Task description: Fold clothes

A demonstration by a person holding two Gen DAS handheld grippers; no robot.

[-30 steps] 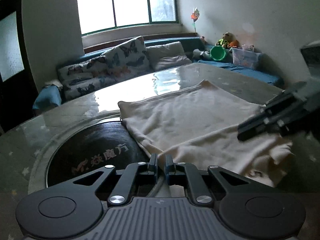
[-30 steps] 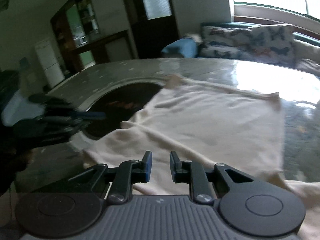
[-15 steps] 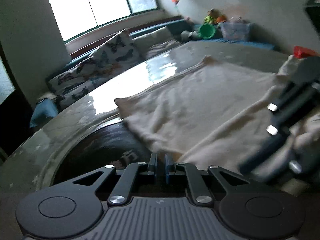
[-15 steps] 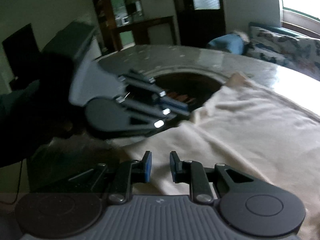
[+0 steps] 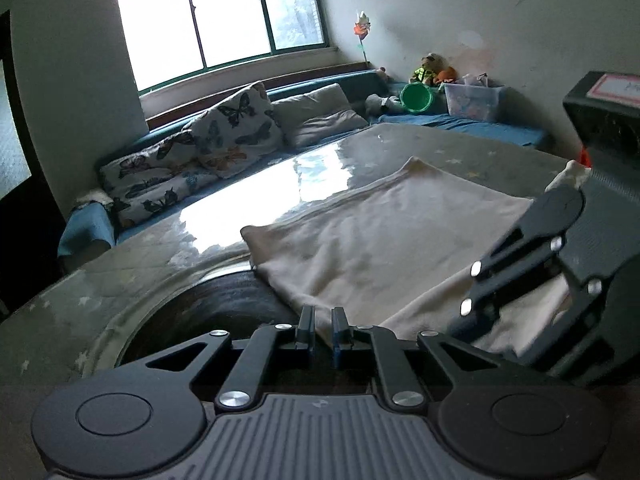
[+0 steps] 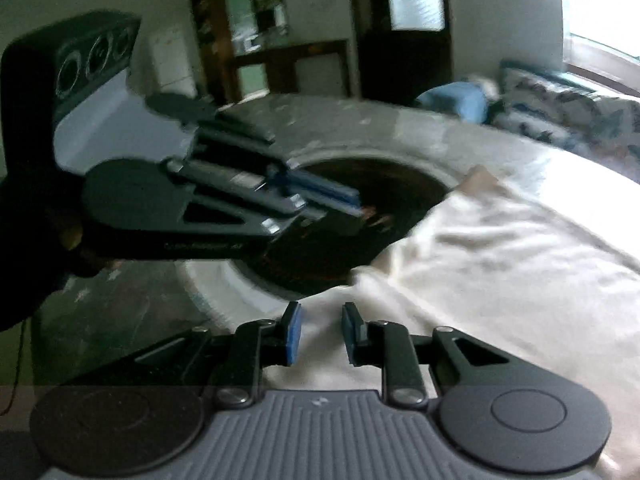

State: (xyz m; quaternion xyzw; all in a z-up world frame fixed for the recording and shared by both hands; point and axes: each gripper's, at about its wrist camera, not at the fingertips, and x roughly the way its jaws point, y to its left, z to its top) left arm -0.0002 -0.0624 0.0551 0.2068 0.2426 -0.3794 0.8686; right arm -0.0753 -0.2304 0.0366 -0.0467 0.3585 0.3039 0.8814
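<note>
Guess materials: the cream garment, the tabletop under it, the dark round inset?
Garment: soft matte knit or fleece by the look; fuzzy surface, limp creases, no sheen. Tabletop: probably a glossy clear cover, glass or plastic, over a star-print cloth; it mirrors the window sharply. Round inset: dark and smooth with a pale rim, possibly glass; too dim to tell.

Cream garment (image 5: 360,248), soft knit, spread flat on the glossy worktop (image 5: 256,192). Near-left edge overlaps the dark round inset (image 5: 224,304). Light wrinkles; near edge bunched and doubled over. Far corners lie flat.
</note>
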